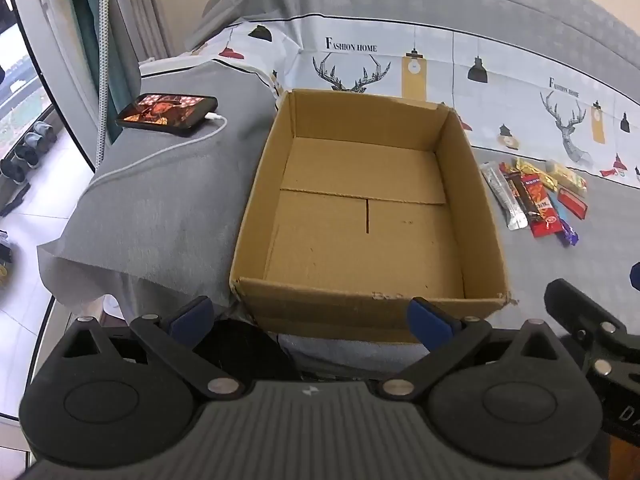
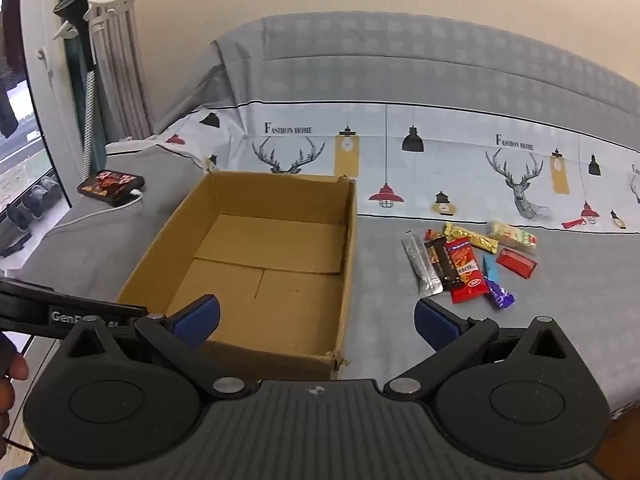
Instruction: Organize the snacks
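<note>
The task looks to be at its very start: the cardboard box [image 2: 256, 264] sits open and empty on the bed [image 2: 560, 320], and every snack is outside it. The snacks [image 2: 468, 260] lie in a loose cluster on the grey cover just to the right of the box, near the printed band of the sheet [image 2: 440, 152] that runs along the far side of the bed; among them are a silver sachet [image 2: 420, 262], a red packet [image 2: 466, 270], a gold-wrapped bar [image 2: 472, 237], a small red box [image 2: 516, 263] and a purple-wrapped sweet [image 2: 500, 296] nearest the front. Several overlap or touch, so they are not cleanly separated. The left hand-held gripper [image 1: 312, 318] hangs over the near wall of the box with its jaws spread wide and nothing between them; the right hand-held gripper [image 2: 316, 318] is likewise wide open and empty, placed at the near right corner of the box with the snack cluster just beyond its right finger. A phone [image 1: 168, 114] on a charging cable lies well apart toward the left edge of the bed and plays no part. As I judge it, the next move is for the right hand-held gripper to shift right and down onto one outlying snack, probably the purple sweet or the red box, closing on it alone without dragging its neighbours, and then carry it over the box wall.
</note>
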`<action>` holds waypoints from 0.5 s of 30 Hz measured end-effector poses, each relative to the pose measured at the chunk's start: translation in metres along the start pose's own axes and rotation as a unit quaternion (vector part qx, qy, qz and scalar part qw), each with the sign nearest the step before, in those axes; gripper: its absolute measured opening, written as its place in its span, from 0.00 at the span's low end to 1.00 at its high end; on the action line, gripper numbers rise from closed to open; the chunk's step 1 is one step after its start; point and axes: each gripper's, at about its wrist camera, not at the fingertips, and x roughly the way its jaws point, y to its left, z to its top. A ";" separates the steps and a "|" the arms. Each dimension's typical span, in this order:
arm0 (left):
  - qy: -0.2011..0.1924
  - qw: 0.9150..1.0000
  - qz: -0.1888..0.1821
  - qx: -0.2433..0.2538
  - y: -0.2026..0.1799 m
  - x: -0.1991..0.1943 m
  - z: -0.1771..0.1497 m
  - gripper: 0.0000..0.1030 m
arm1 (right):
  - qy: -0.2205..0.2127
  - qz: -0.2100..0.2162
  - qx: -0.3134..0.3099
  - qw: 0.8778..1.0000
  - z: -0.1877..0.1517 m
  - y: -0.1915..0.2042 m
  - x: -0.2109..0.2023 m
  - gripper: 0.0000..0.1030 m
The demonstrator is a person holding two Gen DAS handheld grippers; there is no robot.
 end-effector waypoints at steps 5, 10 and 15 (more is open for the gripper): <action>0.001 1.000 -0.004 0.000 0.002 -0.005 -0.007 1.00 | 0.010 -0.002 -0.004 1.000 0.000 0.004 -0.004 1.00; -0.005 1.000 -0.004 -0.004 0.003 -0.011 -0.009 1.00 | 0.032 -0.004 0.021 0.999 0.005 0.002 -0.003 1.00; -0.003 1.000 0.002 -0.003 0.005 -0.011 -0.007 1.00 | 0.043 0.001 0.031 0.999 0.004 0.001 -0.002 1.00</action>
